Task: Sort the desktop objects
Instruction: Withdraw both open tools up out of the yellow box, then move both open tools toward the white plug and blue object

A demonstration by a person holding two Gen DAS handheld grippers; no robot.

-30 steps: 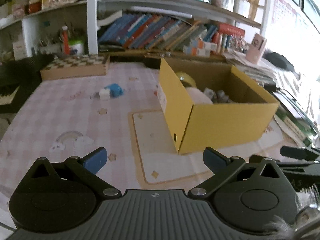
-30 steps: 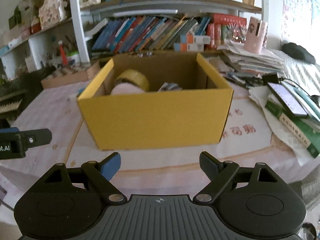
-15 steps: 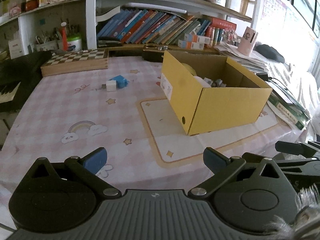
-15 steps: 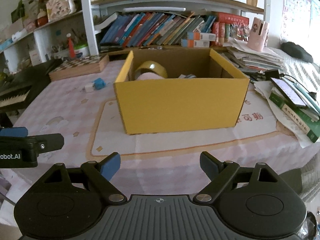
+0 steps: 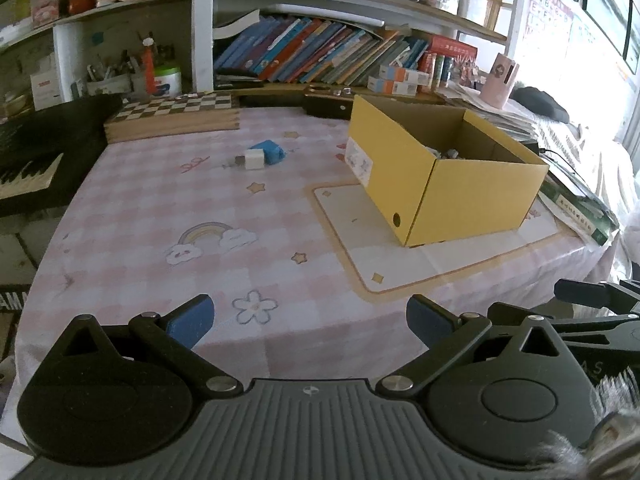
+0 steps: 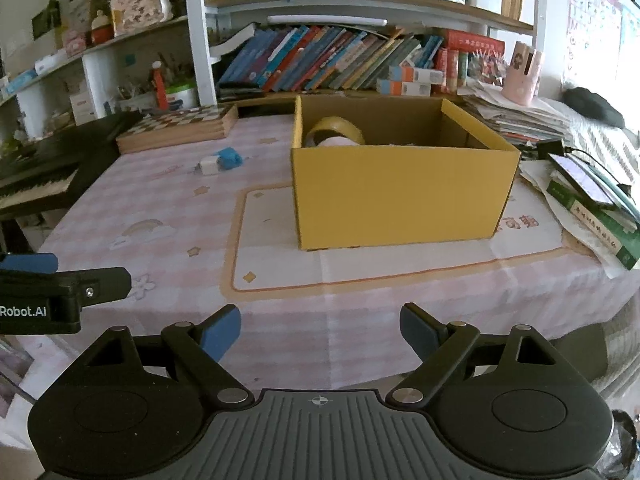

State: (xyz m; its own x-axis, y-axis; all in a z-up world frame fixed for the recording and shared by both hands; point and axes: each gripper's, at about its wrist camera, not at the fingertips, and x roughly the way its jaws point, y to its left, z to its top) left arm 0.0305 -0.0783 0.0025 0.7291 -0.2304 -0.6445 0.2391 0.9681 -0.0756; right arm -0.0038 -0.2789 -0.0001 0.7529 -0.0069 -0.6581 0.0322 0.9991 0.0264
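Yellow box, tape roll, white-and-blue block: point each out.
yellow box (image 6: 400, 196): right wrist view, its front wall.
tape roll (image 6: 336, 128): right wrist view, top of its arc inside the box.
white-and-blue block (image 5: 264, 155): left wrist view, its middle.

The yellow box (image 6: 400, 196) is the one tall obstacle on the table (image 5: 168, 208), its top open. Left of the box the pink cloth lies bare up to a small blue-and-white item (image 5: 262, 156) (two pieces touching). Behind that item a chessboard (image 5: 176, 116) blocks the back edge, and a keyboard (image 6: 44, 172) flanks the far left. Right of the box, stacked books and papers (image 6: 588, 208) crowd the edge. In front of the box the mat is clear.
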